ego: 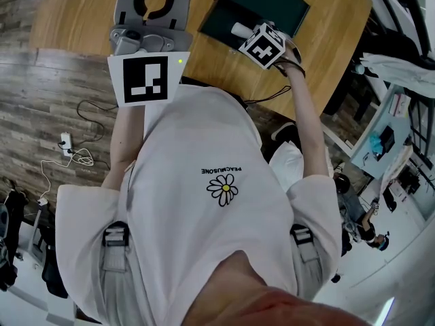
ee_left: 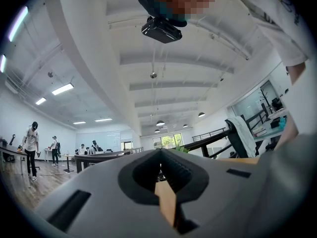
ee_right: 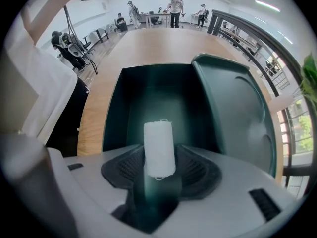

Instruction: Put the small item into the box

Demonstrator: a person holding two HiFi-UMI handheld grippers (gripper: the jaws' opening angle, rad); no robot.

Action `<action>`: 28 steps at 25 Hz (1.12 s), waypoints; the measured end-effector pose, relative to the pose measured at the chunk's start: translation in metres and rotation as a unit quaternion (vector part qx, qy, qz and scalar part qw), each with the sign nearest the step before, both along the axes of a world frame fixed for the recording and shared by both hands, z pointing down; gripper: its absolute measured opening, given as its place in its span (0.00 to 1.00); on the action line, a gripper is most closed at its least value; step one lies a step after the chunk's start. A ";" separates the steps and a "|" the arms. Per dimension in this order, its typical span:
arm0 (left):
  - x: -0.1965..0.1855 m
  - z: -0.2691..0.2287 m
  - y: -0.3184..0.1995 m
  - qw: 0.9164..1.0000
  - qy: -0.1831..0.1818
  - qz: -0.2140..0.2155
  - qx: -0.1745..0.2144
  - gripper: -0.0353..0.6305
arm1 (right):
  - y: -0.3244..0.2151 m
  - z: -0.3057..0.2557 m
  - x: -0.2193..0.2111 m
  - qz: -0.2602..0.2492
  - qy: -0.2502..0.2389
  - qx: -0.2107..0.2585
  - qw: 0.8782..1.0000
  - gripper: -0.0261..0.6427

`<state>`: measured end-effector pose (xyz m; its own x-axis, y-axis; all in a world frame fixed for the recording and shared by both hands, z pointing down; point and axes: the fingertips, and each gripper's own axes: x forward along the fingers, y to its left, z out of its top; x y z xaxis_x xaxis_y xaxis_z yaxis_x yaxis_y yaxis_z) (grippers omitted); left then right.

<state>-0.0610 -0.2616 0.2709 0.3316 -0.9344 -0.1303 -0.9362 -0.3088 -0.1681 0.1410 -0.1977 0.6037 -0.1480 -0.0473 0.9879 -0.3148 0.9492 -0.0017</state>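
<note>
A small white roll (ee_right: 159, 147) stands upright between the jaws of my right gripper (ee_right: 159, 157), right over the open dark green box (ee_right: 151, 95). The pads flank the roll without visibly pressing on it. In the head view the right gripper (ego: 243, 34) hangs at the near edge of the box (ego: 272, 5), the white roll (ego: 239, 28) at its tip. The box's lid (ee_right: 233, 108) lies open to the right. My left gripper (ee_left: 161, 155) is shut with nothing in it and points up and away from the box; it sits at the left of the table.
The box rests on a long wooden table (ego: 81, 12). A cable and power strip (ego: 66, 143) lie on the wood floor at left. Other desks and several people (ee_right: 176, 1) are at the table's far end. The person's white shirt (ego: 217, 182) fills the lower head view.
</note>
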 end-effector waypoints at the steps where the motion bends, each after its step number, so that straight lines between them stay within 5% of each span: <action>1: 0.000 -0.002 0.000 1.000 0.003 0.001 0.002 0.08 | -0.001 -0.001 0.001 0.002 -0.002 0.002 1.000 0.35; 10: 0.013 -0.010 0.002 1.000 -0.003 0.020 0.011 0.08 | -0.018 -0.067 -0.020 0.037 -0.088 0.065 0.993 0.36; 14: 0.022 -0.018 0.004 0.999 0.002 0.028 0.021 0.08 | -0.046 -0.133 -0.030 0.095 -0.195 0.138 0.966 0.35; 17: 0.030 -0.025 0.005 0.999 0.009 0.035 0.028 0.08 | -0.069 -0.208 -0.032 0.155 -0.309 0.203 0.916 0.33; 23: 0.046 -0.051 0.005 0.997 0.023 0.059 0.053 0.08 | -0.087 -0.336 -0.001 0.247 -0.461 0.354 0.775 0.20; 28: 0.064 -0.069 0.011 0.993 0.066 0.076 0.057 0.08 | -0.063 -0.375 0.021 0.282 -0.498 0.401 0.715 0.08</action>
